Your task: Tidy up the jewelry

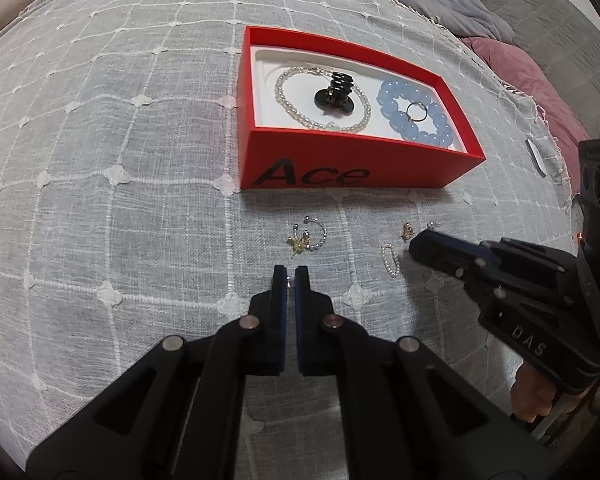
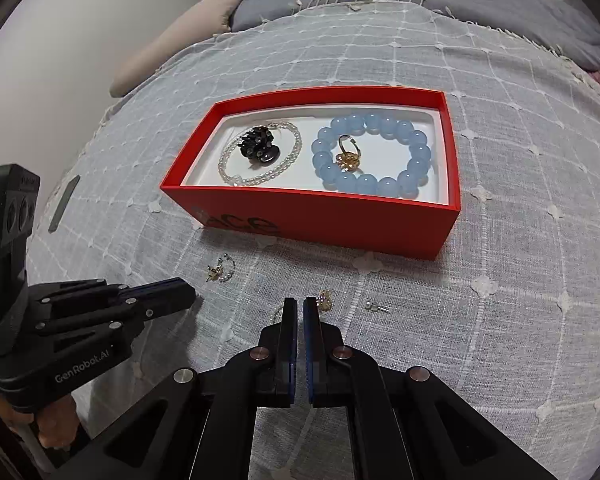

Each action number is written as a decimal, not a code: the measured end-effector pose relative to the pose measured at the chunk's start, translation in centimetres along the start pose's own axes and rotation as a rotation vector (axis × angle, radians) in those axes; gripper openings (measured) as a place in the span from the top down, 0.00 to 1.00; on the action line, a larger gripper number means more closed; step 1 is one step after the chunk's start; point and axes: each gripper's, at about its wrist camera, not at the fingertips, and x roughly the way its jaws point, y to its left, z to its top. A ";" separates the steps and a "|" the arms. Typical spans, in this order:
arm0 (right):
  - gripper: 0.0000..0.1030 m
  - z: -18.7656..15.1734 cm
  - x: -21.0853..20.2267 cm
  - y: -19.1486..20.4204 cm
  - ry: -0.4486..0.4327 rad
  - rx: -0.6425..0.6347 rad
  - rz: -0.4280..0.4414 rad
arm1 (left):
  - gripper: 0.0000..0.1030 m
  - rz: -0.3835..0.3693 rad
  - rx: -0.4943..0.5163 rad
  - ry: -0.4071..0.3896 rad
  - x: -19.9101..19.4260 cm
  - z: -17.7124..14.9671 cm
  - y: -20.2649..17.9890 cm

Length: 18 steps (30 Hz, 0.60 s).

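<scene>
On the grey checked bedspread (image 1: 100, 128) stands an open red box (image 1: 340, 156) holding a clear bead bracelet (image 1: 284, 84), a black hair clip (image 1: 336, 92), a blue bead bracelet (image 1: 404, 116) and a ring (image 1: 417, 112). Only the right wrist view shows the ring's gold flower top (image 2: 349, 158). Loose pieces lie on the cloth in front of the box: a pearl hoop with a gold charm (image 1: 306, 238), a small pearl ring (image 1: 389, 261), a gold earring (image 2: 325, 300) and a pearl stud (image 2: 374, 306). The left gripper (image 1: 291, 276) has its fingers nearly closed, with a thin pale item between the tips; what it is cannot be told. The right gripper (image 2: 300, 306) is closed to a narrow slit, seemingly empty, beside the gold earring.
</scene>
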 end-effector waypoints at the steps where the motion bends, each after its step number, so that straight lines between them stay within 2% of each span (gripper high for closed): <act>1: 0.96 -0.1 0.2 0.0 0.011 -0.005 0.014 | 0.96 0.002 -0.002 0.001 0.0 0.0 0.1; 5: 0.92 -0.3 1.3 0.4 0.046 -0.015 0.015 | 0.96 0.001 -0.014 -0.004 -0.3 0.1 0.4; 7: 0.88 -0.2 1.1 0.5 0.036 -0.018 0.025 | 0.96 -0.003 -0.019 -0.007 -0.5 0.2 0.5; 11: 0.88 -0.4 0.3 0.8 0.003 -0.060 0.024 | 0.96 -0.012 -0.031 -0.013 -1.0 0.2 1.1; 18: 0.89 -1.4 1.4 3.4 -0.008 -0.194 -0.060 | 0.96 -0.013 -0.043 -0.017 -1.3 0.3 1.5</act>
